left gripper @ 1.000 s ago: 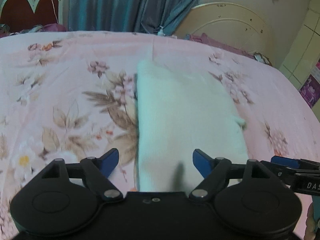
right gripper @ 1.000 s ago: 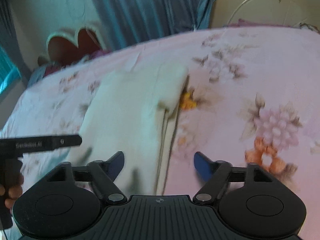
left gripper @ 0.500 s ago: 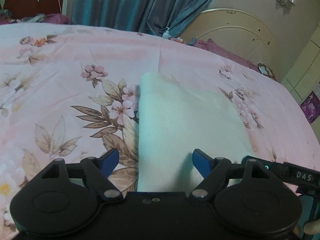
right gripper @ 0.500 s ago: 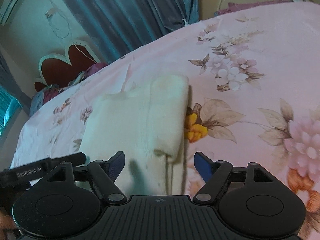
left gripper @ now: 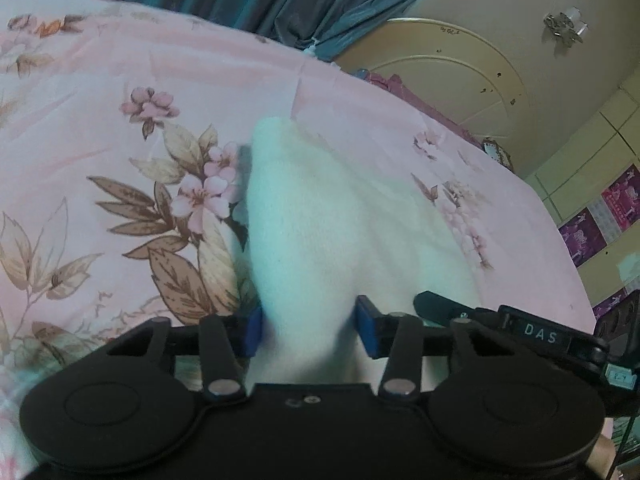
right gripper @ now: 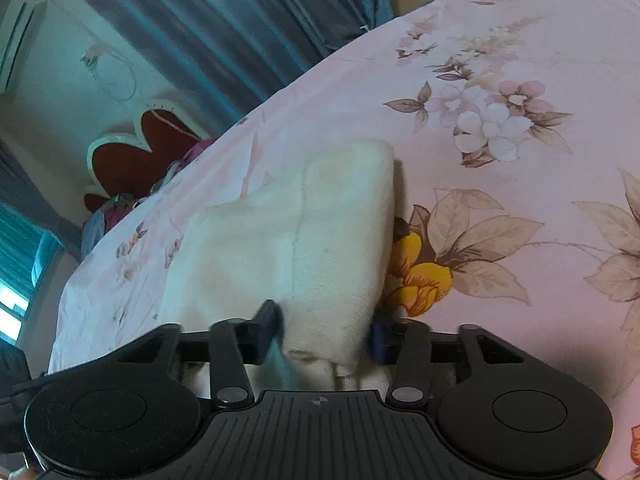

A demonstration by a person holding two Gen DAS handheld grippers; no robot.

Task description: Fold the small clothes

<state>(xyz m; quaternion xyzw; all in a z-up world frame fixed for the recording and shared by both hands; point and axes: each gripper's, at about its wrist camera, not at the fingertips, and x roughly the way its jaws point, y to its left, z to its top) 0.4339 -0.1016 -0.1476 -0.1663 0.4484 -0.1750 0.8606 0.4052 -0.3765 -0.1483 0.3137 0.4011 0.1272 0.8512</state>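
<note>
1. the white garment (left gripper: 320, 220), centre frame, is showing as soft, fuzzy, matt cloth.
2. the pink floral bedsheet (left gripper: 120, 152) is looking smooth, thin and lightly creased.
3. the left gripper (left gripper: 308, 332) is showing matt black plastic with blue pads (left gripper: 366, 330).
4. the curtain (right gripper: 240, 32), upper frame, is shining faintly.

One folded white garment (left gripper: 320, 220) is seen on one floral bedsheet (left gripper: 100, 140), gripped by two grippers: left (left gripper: 308, 326), right (right gripper: 326, 332).

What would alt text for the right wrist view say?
The right gripper pinches the near edge of a folded white cloth lying on a pink floral bedsheet. Blue curtains hang behind the bed.
</note>
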